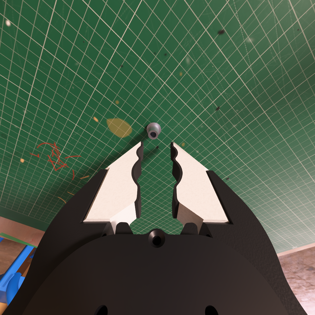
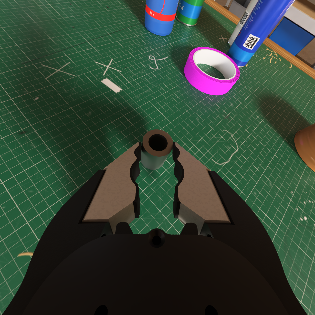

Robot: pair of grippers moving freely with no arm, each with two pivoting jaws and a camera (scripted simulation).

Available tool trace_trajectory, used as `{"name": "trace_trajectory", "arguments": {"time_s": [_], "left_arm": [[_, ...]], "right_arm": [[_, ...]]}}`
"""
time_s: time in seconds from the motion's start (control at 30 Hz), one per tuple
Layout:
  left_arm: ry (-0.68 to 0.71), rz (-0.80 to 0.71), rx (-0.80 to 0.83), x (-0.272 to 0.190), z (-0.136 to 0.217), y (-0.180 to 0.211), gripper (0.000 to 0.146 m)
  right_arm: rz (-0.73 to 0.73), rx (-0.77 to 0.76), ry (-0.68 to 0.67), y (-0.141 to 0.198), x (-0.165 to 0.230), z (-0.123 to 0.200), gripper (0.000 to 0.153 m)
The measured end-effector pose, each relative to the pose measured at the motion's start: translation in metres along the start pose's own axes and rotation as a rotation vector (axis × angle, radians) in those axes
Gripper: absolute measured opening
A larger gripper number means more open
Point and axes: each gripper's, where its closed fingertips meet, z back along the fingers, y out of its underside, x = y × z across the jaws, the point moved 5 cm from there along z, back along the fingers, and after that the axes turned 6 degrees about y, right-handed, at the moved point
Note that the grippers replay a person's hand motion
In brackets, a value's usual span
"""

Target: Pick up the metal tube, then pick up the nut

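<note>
Right wrist view: above the green cutting mat (image 2: pixel 68 153), the right gripper (image 2: pixel 156 144) has its fingertips clamped on the metal tube (image 2: pixel 154 156), which appears lifted, though contact below is hard to judge. The left gripper (image 1: pixel 156 144) hangs with jaws apart, the small nut (image 1: pixel 153 130) on the mat just beyond its tips, not yet grasped.

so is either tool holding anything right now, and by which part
The right tool grips the metal tube by its sides near the top end, between the fingertips. The left tool holds nothing; the nut lies just ahead.
</note>
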Motion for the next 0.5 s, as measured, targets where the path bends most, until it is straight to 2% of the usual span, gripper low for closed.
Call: {"name": "trace_trajectory", "arguments": {"time_s": [0.2,0.3,0.5], "left_arm": [[0.023,-0.010,0.009,0.0011,-0.0002,-0.0056,0.026],[-0.008,-0.006,-0.001,0.0039,-0.0003,-0.0065,0.009],[-0.027,-0.020,0.011,-0.0008,0.0001,-0.0030,0.009]], "right_arm": [[-0.001,-0.002,0.001,0.0001,0.0003,0.0001,0.036],[0.003,-0.003,0.002,0.0000,0.0010,0.0003,0.036],[0.013,0.000,0.000,-0.0006,0.0019,0.0006,0.036]]}}
